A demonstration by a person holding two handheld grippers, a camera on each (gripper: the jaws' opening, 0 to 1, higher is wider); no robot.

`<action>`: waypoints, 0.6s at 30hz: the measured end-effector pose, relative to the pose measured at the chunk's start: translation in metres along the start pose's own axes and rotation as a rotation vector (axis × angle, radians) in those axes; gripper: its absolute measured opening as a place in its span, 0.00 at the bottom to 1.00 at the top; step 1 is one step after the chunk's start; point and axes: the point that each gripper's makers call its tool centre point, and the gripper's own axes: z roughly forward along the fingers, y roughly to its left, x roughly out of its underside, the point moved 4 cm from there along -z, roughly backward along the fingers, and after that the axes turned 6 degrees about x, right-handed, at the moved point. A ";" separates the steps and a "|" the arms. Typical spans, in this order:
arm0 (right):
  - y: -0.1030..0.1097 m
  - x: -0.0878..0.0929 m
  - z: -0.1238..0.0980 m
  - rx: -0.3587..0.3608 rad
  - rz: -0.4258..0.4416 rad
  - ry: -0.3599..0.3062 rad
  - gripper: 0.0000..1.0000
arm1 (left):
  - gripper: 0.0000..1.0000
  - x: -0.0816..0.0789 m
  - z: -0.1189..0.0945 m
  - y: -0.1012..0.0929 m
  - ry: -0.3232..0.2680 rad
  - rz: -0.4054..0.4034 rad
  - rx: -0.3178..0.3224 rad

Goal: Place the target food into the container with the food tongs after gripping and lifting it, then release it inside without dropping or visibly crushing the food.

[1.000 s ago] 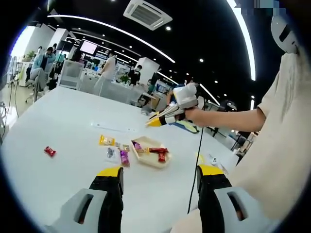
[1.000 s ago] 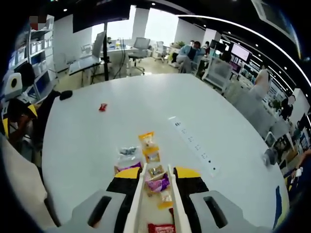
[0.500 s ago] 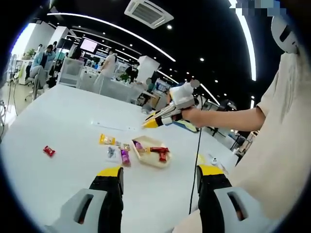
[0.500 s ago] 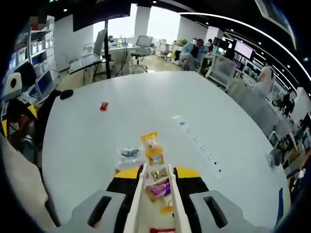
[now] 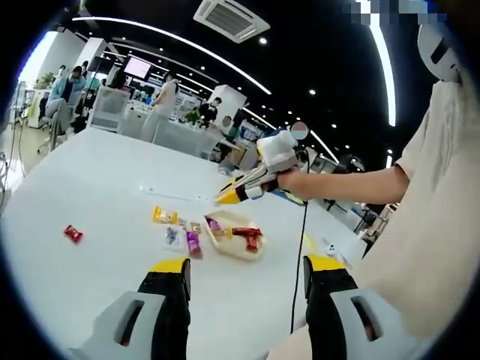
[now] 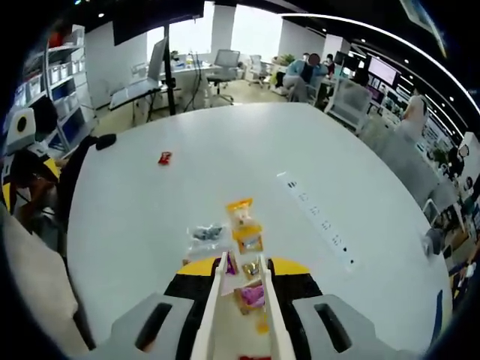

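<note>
A shallow cream tray [image 5: 229, 247] on the white table holds a red packet [image 5: 246, 235] and a purple one [image 5: 213, 224]. Left of it lie a yellow packet [image 5: 163, 216], a clear packet [image 5: 171, 236] and a purple packet [image 5: 193, 242]. My right gripper [image 5: 241, 193], in a person's hand, hovers above the tray's far side, shut on cream food tongs [image 6: 218, 300]. The tongs' arms stand apart with nothing pinched; a pink packet [image 6: 251, 295] shows below, between them. Yellow packets [image 6: 241, 212] lie just ahead. My left gripper [image 5: 246, 264] hangs open and empty, well short of the tray.
A lone red candy [image 5: 73, 233] lies far left on the table. A white power strip [image 6: 319, 221] runs along the right of the packets. A black cable [image 5: 300, 255] hangs near the tray's right side. People and desks stand beyond the table.
The right gripper with the tongs has moved left and slightly down over the tray's far side. The left gripper and the packets have stayed put.
</note>
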 end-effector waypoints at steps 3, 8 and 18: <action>0.004 0.002 0.004 -0.011 0.008 0.006 0.26 | 0.61 -0.001 0.001 0.001 0.002 -0.002 0.002; 0.011 0.006 0.010 -0.023 0.017 0.016 0.26 | 0.61 -0.001 0.002 0.002 0.012 -0.001 0.012; 0.021 0.021 0.024 -0.052 0.038 0.046 0.26 | 0.61 -0.001 0.003 0.007 0.020 -0.007 0.013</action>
